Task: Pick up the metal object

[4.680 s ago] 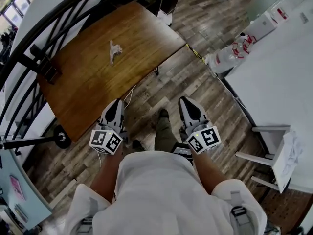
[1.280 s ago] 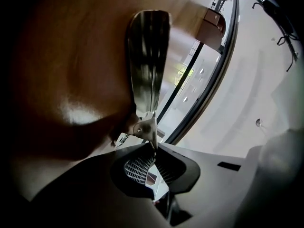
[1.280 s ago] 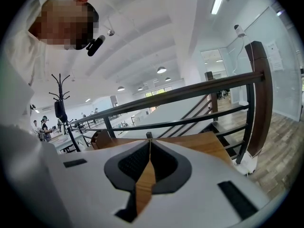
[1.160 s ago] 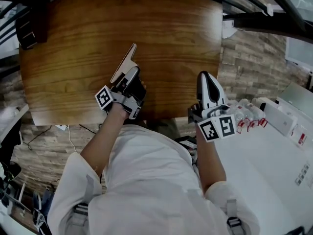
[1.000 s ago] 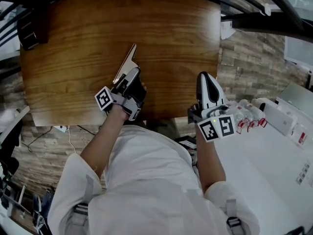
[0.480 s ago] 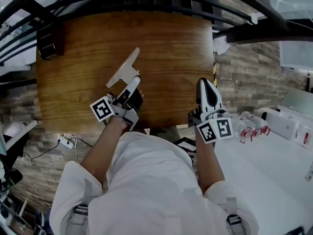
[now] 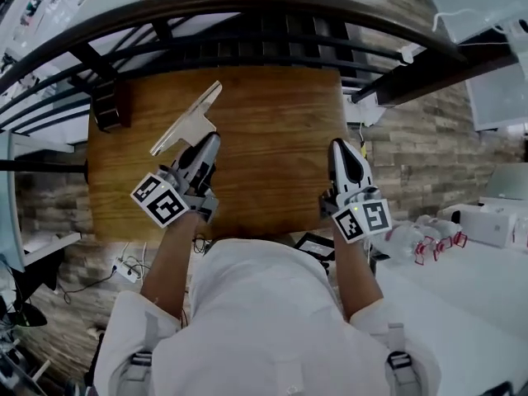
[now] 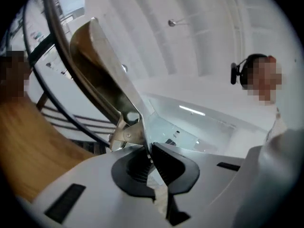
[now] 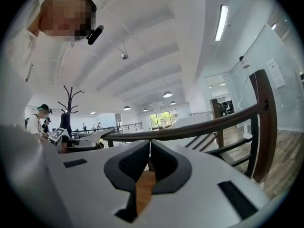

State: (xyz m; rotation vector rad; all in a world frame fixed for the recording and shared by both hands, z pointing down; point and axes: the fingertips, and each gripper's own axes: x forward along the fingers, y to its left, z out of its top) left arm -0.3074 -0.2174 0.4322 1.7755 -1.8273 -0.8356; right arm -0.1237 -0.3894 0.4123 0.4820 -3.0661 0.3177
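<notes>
With our left gripper (image 7: pixel 209 140) clamped on the metal object (image 7: pixel 186 120), apparently clear of the table (image 7: pixel 272 130), we judge the pickup done; the right gripper (image 7: pixel 341 148) is closed and empty.

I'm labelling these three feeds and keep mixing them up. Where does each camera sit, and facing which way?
Head view: on the person's head, facing steeply down at the table; torso, forearms, left gripper, right gripper show.
Left gripper view: on that gripper, tilted up at the ceiling; jaws shut on the metal object; person at right.
Right gripper view: on that gripper, facing up past the railing; jaws together, empty; person upper left.
Shared: head and left gripper views both show the metal object.
</notes>
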